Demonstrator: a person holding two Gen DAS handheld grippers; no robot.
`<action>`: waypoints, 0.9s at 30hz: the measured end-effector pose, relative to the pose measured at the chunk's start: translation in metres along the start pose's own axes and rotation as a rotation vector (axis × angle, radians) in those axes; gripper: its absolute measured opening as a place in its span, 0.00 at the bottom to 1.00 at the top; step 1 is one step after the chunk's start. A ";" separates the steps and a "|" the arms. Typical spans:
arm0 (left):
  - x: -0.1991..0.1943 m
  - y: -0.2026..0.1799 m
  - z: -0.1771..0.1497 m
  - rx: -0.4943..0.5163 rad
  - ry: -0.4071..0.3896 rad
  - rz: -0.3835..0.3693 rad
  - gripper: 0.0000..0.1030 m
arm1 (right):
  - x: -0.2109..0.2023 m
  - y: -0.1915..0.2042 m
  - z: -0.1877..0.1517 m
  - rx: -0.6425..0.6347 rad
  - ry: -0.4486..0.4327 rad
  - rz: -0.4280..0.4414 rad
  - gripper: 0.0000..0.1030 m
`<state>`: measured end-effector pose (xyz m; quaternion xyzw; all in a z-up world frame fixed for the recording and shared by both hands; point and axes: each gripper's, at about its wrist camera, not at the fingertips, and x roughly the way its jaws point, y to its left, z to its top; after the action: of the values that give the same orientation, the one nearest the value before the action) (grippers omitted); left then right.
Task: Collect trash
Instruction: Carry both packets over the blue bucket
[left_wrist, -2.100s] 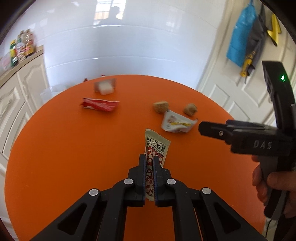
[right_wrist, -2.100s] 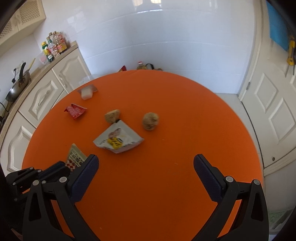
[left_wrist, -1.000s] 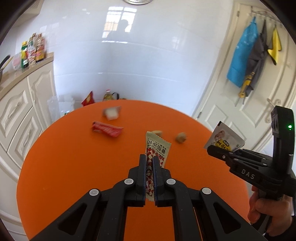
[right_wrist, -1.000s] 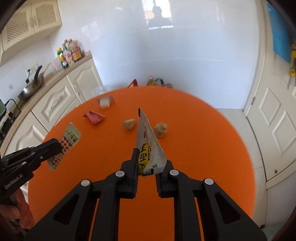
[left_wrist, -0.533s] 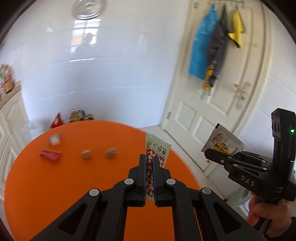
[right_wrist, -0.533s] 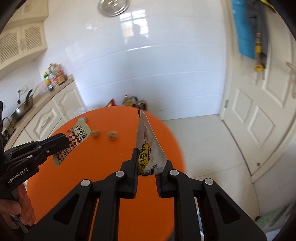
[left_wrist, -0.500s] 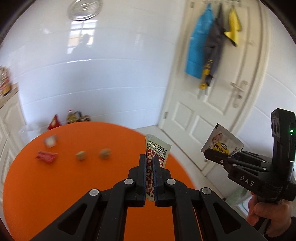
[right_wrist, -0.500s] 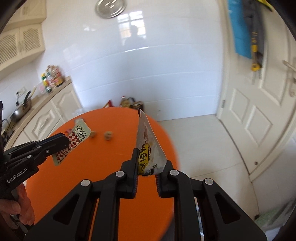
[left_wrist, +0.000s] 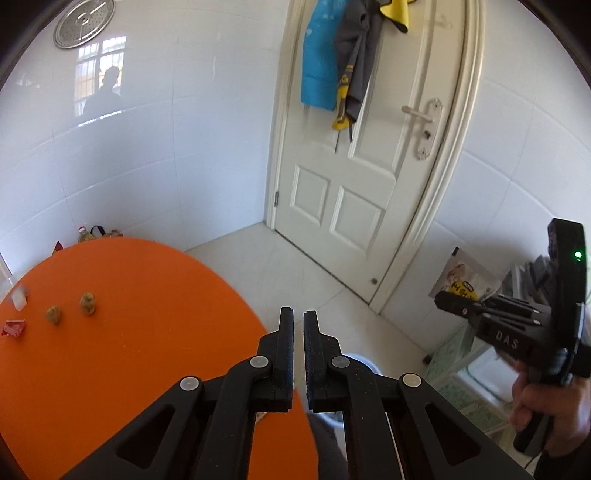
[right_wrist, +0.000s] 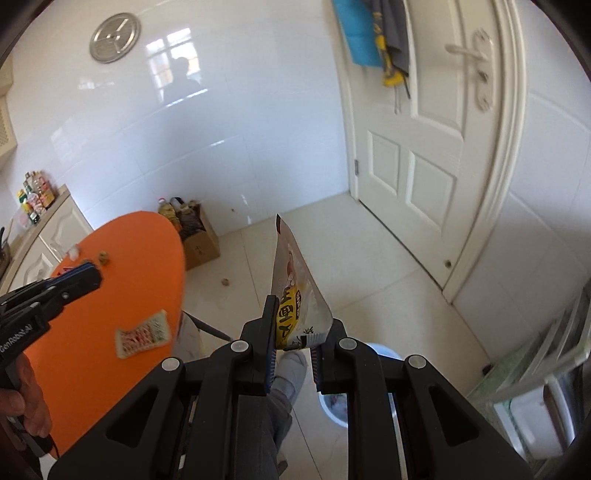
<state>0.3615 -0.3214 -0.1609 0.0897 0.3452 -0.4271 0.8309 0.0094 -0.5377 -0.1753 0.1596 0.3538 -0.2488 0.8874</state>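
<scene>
The left tool (left_wrist: 298, 325) has its jaws a narrow slit apart with nothing between them, held out past the edge of the round orange bench (left_wrist: 110, 350). From the right wrist view, a red-checked wrapper (right_wrist: 143, 334) appears blurred in front of the bench near its edge, just below the left tool; whether it lies on the surface or hangs in the air cannot be told. The right tool (right_wrist: 295, 332) is clamped on a white-and-yellow snack packet (right_wrist: 293, 291), which stands upright from the jaws with its torn corner pointing up. This tool hangs over the tiled floor (right_wrist: 351, 251), above a pale round bin (right_wrist: 334, 406) partly hidden behind the fingers. On the far side of the bench lie two brown crumpled lumps (left_wrist: 87, 302), a small white scrap (left_wrist: 19, 297) and a red wrapper (left_wrist: 13, 328). A white door (left_wrist: 369, 177) with garments hung on it stands beyond.
</scene>
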 end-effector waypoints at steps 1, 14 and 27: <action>-0.002 0.004 -0.005 0.013 0.013 0.009 0.02 | 0.002 -0.002 -0.001 0.000 0.005 0.002 0.14; 0.036 0.002 -0.016 0.159 0.242 0.023 0.65 | 0.022 0.014 -0.010 -0.016 0.035 0.047 0.14; 0.034 -0.001 -0.016 0.102 0.206 -0.018 0.12 | 0.022 0.010 -0.006 -0.008 0.032 0.038 0.14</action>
<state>0.3663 -0.3368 -0.1950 0.1724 0.4072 -0.4401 0.7815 0.0251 -0.5340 -0.1938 0.1666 0.3662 -0.2279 0.8867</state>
